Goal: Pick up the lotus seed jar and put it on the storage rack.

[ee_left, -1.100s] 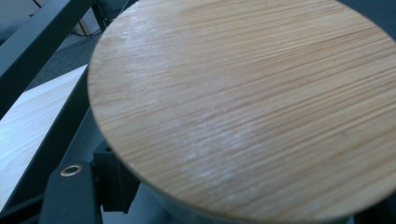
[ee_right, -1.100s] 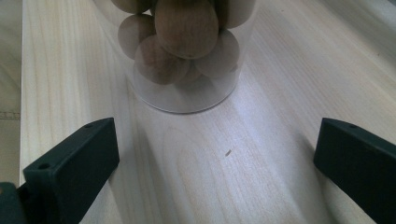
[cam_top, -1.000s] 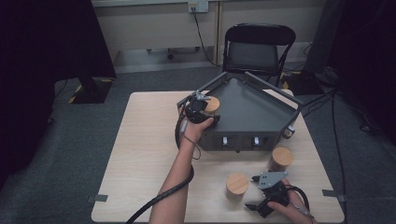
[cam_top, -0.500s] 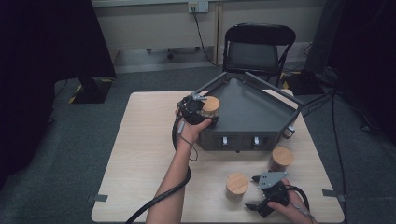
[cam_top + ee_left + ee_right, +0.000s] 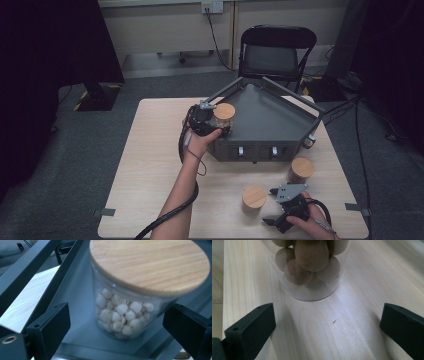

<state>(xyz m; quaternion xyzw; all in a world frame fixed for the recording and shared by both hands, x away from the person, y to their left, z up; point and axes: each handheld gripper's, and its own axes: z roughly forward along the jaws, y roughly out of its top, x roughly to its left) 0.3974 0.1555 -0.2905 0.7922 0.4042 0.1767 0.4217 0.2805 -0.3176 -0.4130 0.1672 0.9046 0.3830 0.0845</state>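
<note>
A glass jar (image 5: 224, 116) (image 5: 125, 312) with a wooden lid, filled with small white balls, stands in the near-left corner of the grey tray (image 5: 270, 120). My left gripper (image 5: 219, 123) (image 5: 117, 327) is around it. Its jaws have just been opening and now stand clear of the glass on both sides. My right gripper (image 5: 270, 206) (image 5: 327, 325) is open low over the table near its front edge. Just ahead of it stands a second jar (image 5: 254, 199) (image 5: 312, 265), which holds brown balls and lies beyond the jaws.
A third wooden-lidded jar (image 5: 301, 170) stands on the table in front of the tray's right part. The tray has raised bar rims (image 5: 32, 267). A black chair (image 5: 277, 47) stands behind the table. Bare tabletop (image 5: 155, 150) lies to the left.
The left gripper's jaws have parted from the white-ball jar, which stays at the tray's corner. The left hand shifted only slightly. The right gripper has not moved.
</note>
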